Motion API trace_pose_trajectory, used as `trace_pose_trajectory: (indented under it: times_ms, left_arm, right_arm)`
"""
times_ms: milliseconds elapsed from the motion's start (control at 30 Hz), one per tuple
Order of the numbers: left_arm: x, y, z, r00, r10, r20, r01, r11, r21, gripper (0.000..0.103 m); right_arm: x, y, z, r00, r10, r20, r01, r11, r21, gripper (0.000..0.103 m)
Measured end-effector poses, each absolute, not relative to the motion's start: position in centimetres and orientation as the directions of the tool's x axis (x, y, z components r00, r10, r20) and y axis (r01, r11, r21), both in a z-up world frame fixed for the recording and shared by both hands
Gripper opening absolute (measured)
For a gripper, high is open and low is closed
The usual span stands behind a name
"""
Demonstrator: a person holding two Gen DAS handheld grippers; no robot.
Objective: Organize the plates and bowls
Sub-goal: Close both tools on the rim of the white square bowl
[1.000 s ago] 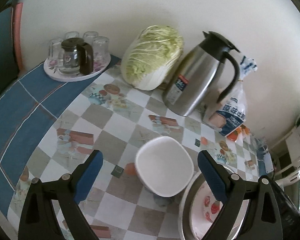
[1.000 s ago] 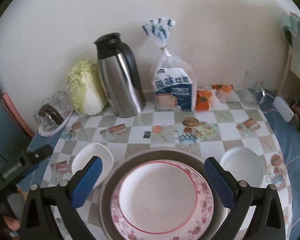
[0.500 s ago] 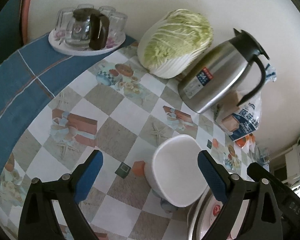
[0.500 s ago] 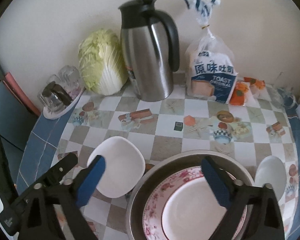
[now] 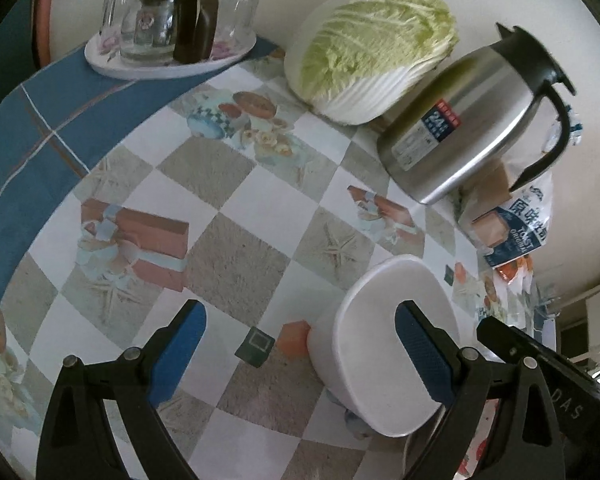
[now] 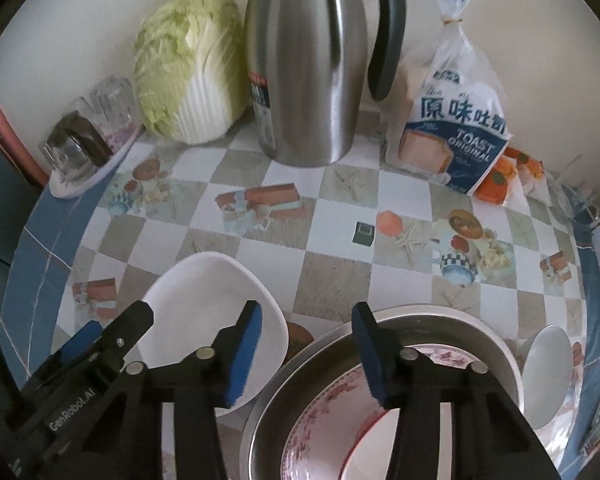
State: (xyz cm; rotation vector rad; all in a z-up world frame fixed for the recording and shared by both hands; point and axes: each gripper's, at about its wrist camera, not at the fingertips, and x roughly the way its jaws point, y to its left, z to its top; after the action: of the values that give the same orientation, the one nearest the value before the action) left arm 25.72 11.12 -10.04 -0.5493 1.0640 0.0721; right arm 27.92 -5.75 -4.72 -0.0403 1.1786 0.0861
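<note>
A white square bowl (image 5: 396, 344) (image 6: 204, 304) stands on the chequered table. My left gripper (image 5: 300, 348) is open: its right finger hangs over the bowl and its left finger outside, so the bowl's near wall lies between them, untouched. Right of the bowl sits a metal basin (image 6: 440, 316) holding a pink floral plate (image 6: 328, 432). My right gripper (image 6: 308, 344) has its jaws closing, with the basin's left rim between them. One pad is over the white bowl's edge and the other inside the basin, neither pressing. A second white bowl (image 6: 548, 372) stands far right.
Along the back wall stand a steel jug (image 6: 304, 64), a cabbage (image 6: 188, 68), a toast bag (image 6: 452, 128) and a tray of glasses (image 6: 84, 148). The table's blue border curves round on the left and right. The left gripper's finger (image 6: 136, 316) is close beside the right one.
Both grippers have sunk toward the dishes. The right one slid left to the basin's left rim and its jaws narrowed. The left one's right finger now hangs over the white bowl.
</note>
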Motion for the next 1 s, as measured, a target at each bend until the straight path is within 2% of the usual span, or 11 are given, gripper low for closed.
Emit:
trace_pose_trajectory:
  times_ms: [67,133,167,267,300,400,467,667,1000]
  left_arm:
    - [25.9,11.0,-10.5,0.485,-0.211,-0.849,-0.315,0.863,-0.394,0.094]
    - [26.1,10.9,-10.7,0.479,-0.218,-0.85,-0.311,0.864,-0.397,0.087]
    - [26.2,10.8,-10.7,0.477,-0.22,-0.851,-0.311,0.864,-0.397,0.077]
    - [26.4,10.7,-11.1,0.468,-0.233,-0.853,-0.319,0.855,-0.408,0.063]
    - [26.4,10.7,-11.2,0.467,-0.238,-0.852,-0.321,0.852,-0.414,0.053]
    - [26.6,10.4,-11.7,0.457,-0.283,-0.843,-0.313,0.836,-0.45,0.035]
    - [26.7,10.0,-11.8,0.45,-0.288,-0.846,-0.306,0.84,-0.449,0.027]
    - [26.7,10.2,-11.7,0.448,-0.283,-0.848,-0.325,0.832,-0.45,0.022]
    - [26.0,12.3,-11.8,0.434,-0.269,-0.86,-0.392,0.803,-0.449,0.022]
  right_arm:
    - [28.2,-5.6,-5.3,0.366,0.049,-0.929,-0.092,0.996,0.017,0.038]
    - [28.3,-5.4,-5.8,0.355,0.053,-0.934,-0.097,0.995,0.02,0.033]
    - [28.5,-5.2,-6.1,0.349,0.052,-0.936,-0.104,0.994,0.016,0.029]
    - [28.7,-4.9,-6.7,0.338,0.057,-0.939,-0.112,0.994,0.02,0.021]
    - [28.7,-4.8,-6.8,0.336,0.064,-0.94,-0.115,0.993,0.027,0.018]
    - [28.9,-4.1,-7.1,0.334,0.066,-0.94,-0.143,0.99,0.019,0.012]
    - [28.9,-3.8,-7.4,0.33,0.057,-0.942,-0.152,0.988,0.007,0.012]
    - [29.0,-3.5,-7.5,0.33,0.063,-0.942,-0.168,0.986,0.007,0.012]
    - [28.6,-1.9,-8.9,0.279,0.092,-0.956,-0.203,0.979,0.035,0.012]
